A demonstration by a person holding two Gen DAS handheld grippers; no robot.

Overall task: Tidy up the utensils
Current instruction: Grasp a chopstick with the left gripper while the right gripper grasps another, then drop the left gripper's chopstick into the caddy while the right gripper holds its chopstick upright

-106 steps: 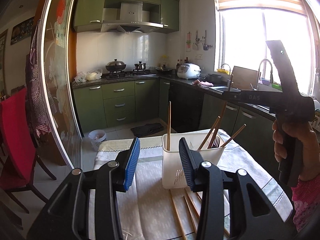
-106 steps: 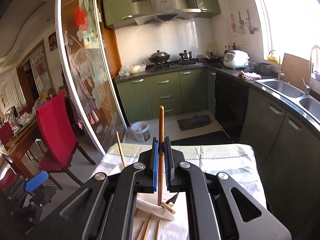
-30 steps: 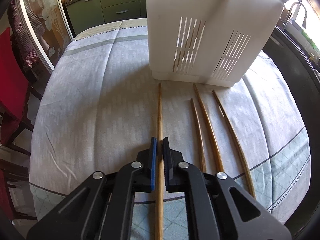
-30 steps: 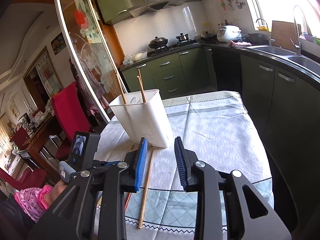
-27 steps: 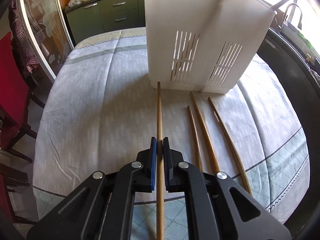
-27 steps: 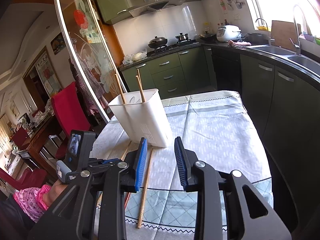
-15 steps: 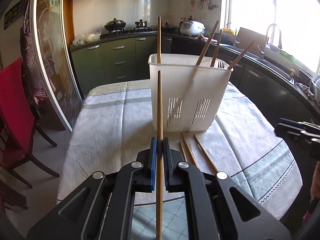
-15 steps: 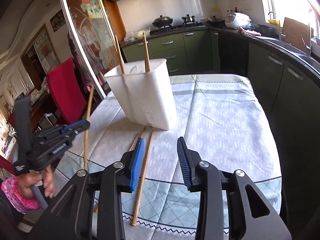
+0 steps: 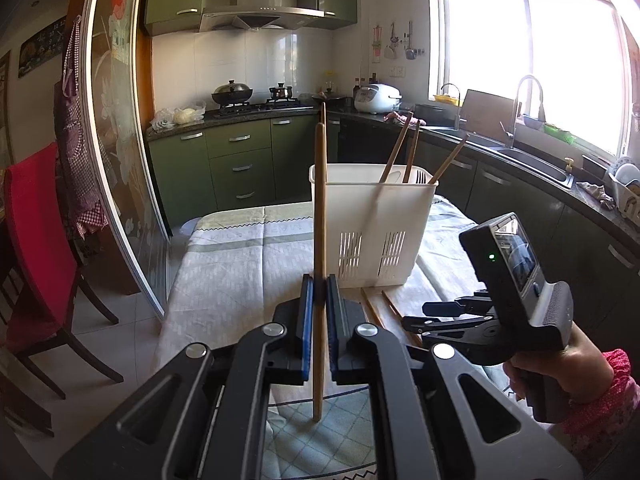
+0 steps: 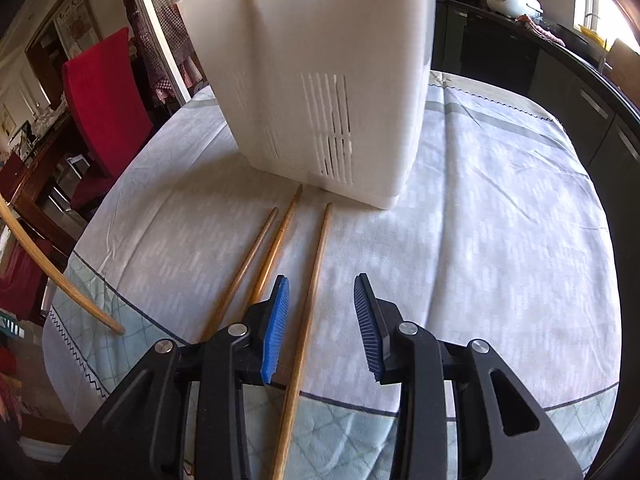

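Wooden chopstick (image 9: 319, 216) upright, pinched by left tool (image 9: 319, 312) – right tool (image 10: 322, 322) spread over 3 chopsticks (image 10: 308, 300) on cloth.

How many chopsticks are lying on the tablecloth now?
3, side by side before the white holder: left chopstick, middle chopstick, and right chopstick between the right hand-held gripper fingers. Others may be hidden.

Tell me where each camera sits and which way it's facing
Left wrist: on the left gripper, facing the kitchen; jaws shut on an upright chopstick; the right gripper and hand show.
Right wrist: on the right gripper, angled down at the tablecloth; jaws open over a chopstick.
Shared: the white utensil holder.
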